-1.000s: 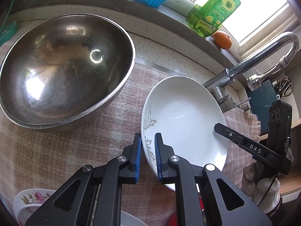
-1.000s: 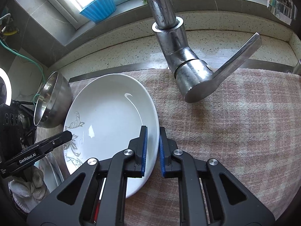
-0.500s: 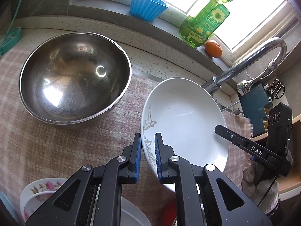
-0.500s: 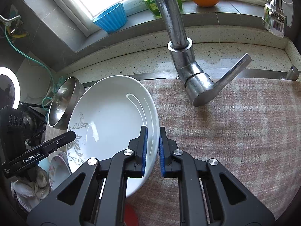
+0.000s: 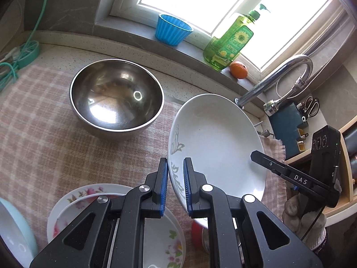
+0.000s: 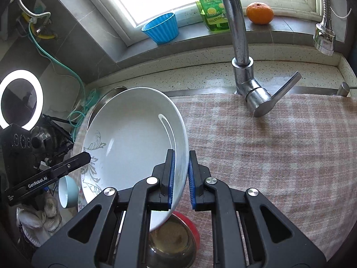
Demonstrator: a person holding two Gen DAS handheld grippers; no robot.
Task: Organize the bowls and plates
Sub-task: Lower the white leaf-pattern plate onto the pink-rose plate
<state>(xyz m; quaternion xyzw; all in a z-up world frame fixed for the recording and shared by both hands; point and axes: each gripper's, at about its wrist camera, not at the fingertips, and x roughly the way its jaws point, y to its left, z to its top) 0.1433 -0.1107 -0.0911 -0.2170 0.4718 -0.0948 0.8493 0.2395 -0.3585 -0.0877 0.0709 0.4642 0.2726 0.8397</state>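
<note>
Left gripper (image 5: 175,182) nearly closed, blue pads pinching the near rim of a white round ceramic plate with a grey leaf pattern (image 5: 219,138). Right gripper (image 6: 180,174) clamped just as tight on the opposite rim of the same plate (image 6: 131,138). Plate held between both, tilted, clear of the pink checked cloth (image 5: 44,134) spread over the counter.

Partly covered by the plate: a red-rimmed metal bowl (image 6: 178,239). Cut off by the frame edge: a pale blue bowl (image 5: 13,230) beside flowered white plates (image 5: 73,201). Gloved hands visible only in part.

On the cloth, a large stainless steel bowl (image 5: 117,98). Behind, a chrome tap (image 6: 241,51). On the windowsill, a blue ribbed cup (image 5: 173,29), a green soap bottle (image 5: 229,42) and an orange (image 6: 260,13).
</note>
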